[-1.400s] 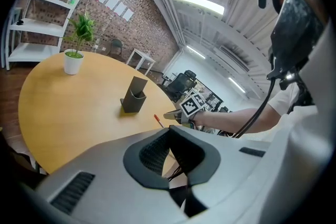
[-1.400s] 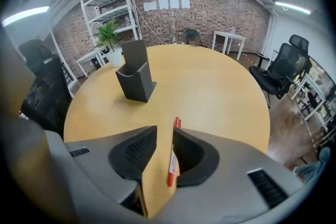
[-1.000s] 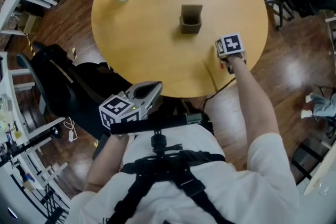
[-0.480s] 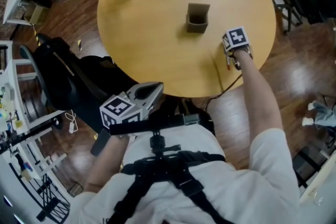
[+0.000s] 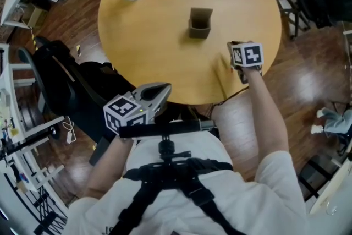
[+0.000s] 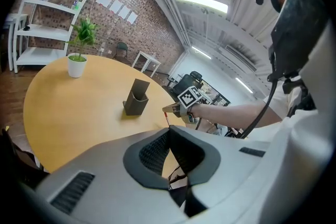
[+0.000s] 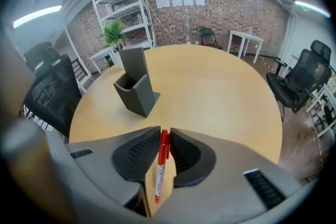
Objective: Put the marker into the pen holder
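Marker, red-capped, sits pinched between the jaws of the right gripper, which have just been closing on it, at the lower centre of the right gripper view. The pen holder stands on the round table up and to the left, well apart. The left gripper, at the head view's lower left, has its jaws pressed together, seemingly on nothing.

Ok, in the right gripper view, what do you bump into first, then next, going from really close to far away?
red marker → grey pen holder → potted plant → brick wall
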A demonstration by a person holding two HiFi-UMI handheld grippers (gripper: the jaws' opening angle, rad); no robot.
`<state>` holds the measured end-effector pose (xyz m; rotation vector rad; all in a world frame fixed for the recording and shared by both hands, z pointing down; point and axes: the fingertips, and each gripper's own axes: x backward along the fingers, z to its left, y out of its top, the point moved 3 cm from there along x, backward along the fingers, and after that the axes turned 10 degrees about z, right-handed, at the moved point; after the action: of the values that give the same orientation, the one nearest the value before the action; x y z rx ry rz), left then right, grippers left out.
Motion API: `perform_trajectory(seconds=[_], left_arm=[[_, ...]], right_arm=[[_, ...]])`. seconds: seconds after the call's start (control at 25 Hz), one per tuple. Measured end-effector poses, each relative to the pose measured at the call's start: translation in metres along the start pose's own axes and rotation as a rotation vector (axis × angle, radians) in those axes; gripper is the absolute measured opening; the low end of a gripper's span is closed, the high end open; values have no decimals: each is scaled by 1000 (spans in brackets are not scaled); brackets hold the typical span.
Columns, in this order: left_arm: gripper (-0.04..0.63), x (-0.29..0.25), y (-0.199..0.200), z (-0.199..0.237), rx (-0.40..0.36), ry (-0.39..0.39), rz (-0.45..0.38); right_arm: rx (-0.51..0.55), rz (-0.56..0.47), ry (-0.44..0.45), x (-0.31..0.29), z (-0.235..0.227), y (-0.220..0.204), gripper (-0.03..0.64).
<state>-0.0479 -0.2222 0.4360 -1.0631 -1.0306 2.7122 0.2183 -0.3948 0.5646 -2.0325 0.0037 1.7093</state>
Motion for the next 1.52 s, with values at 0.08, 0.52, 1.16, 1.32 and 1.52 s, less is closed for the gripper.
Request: perform_trajectory(seconds=[0.08,0.52,1.16,1.32,1.52], left_arm=[[-3,-3,4,-2,-11,-9,-2],[-3,4,5,-3,-5,11,-23],[-3,33,-12,12,65,101,-72],[-3,34,-12,14,68,103,-72],[-3,31,-10,11,59,96,-59]], right_arm=[[-3,-99,8,19,7,7,57],[40,-589,39,109,60,110,57],[94,-630,2,61,94,169,57],[97,-644,-38,56,96,162,57],[74,-660,-79,50,96,153,57]])
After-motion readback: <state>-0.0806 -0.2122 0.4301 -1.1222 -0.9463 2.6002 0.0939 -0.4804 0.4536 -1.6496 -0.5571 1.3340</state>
